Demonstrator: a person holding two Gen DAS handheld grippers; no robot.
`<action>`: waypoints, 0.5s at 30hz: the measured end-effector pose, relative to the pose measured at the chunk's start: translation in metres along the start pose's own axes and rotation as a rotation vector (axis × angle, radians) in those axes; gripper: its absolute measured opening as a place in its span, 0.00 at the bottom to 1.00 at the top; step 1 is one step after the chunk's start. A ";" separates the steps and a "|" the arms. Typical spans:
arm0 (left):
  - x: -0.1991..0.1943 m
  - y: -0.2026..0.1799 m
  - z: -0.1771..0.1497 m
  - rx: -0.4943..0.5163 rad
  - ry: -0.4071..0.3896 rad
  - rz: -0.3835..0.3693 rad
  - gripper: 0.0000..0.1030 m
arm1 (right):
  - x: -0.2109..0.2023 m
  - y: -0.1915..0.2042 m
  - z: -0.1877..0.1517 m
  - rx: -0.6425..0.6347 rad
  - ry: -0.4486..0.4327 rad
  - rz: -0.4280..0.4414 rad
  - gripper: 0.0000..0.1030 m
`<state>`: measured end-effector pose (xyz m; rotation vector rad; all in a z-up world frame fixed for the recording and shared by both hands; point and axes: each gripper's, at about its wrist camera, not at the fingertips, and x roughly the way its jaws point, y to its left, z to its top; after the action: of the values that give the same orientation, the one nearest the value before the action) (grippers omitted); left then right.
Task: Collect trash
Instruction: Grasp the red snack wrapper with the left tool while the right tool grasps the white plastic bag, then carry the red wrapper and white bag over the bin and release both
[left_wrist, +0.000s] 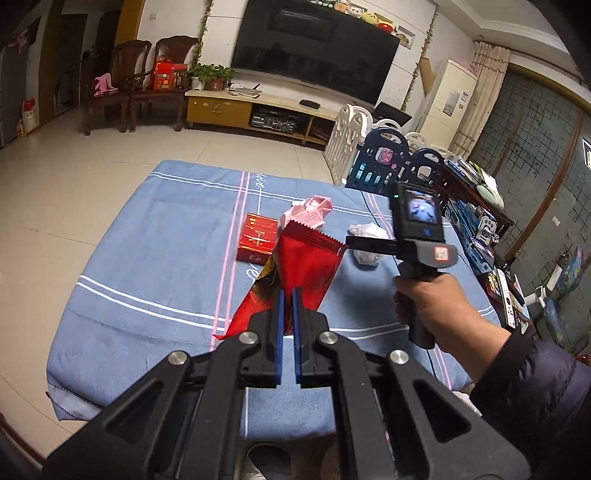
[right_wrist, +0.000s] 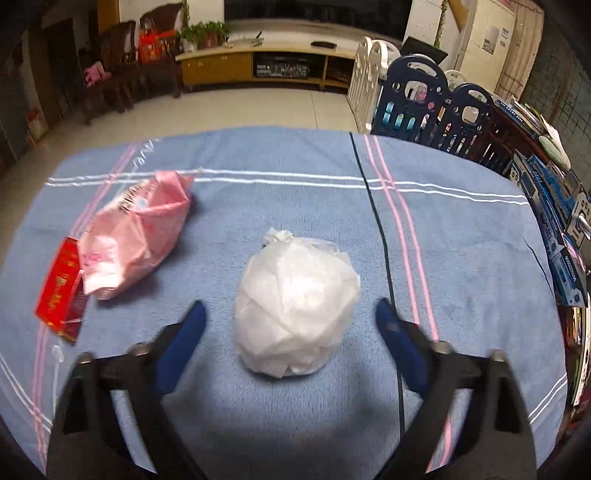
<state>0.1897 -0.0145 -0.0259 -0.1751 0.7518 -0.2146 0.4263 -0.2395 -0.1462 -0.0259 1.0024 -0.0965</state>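
The left gripper (left_wrist: 287, 295) is clamped on a red foil wrapper (left_wrist: 295, 273), holding it lifted above the blue towel (left_wrist: 155, 258) that covers the table. The right gripper (right_wrist: 290, 314) has its jaws apart, one on either side of a white crumpled wad (right_wrist: 295, 306) wrapped in thin plastic; the blue pads are not touching it.

The step in hand looks like picking up a second piece of trash while the first is held. The next move calls for lowering a little so the pads reach the wad's widest part, then squeezing gently, since it looks soft and light.

To the left of the wad lie a pink plastic bag (right_wrist: 136, 240) and, touching its near-left end, a red box (right_wrist: 61, 288). A black cable (right_wrist: 373, 206) runs just right of the wad. The towel's right edge is near, with cluttered shelves beyond; far and left there is open towel.
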 end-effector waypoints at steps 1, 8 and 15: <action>0.003 -0.001 0.000 0.002 0.004 -0.001 0.05 | 0.004 -0.002 -0.001 0.003 0.014 -0.008 0.46; 0.014 -0.007 0.001 0.014 0.025 -0.002 0.05 | -0.047 -0.011 -0.038 -0.020 -0.094 0.117 0.28; 0.017 -0.019 -0.006 0.039 0.037 -0.004 0.05 | -0.167 -0.035 -0.133 -0.064 -0.228 0.286 0.28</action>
<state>0.1954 -0.0373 -0.0374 -0.1360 0.7831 -0.2364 0.2228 -0.2559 -0.0755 0.0474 0.7728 0.1972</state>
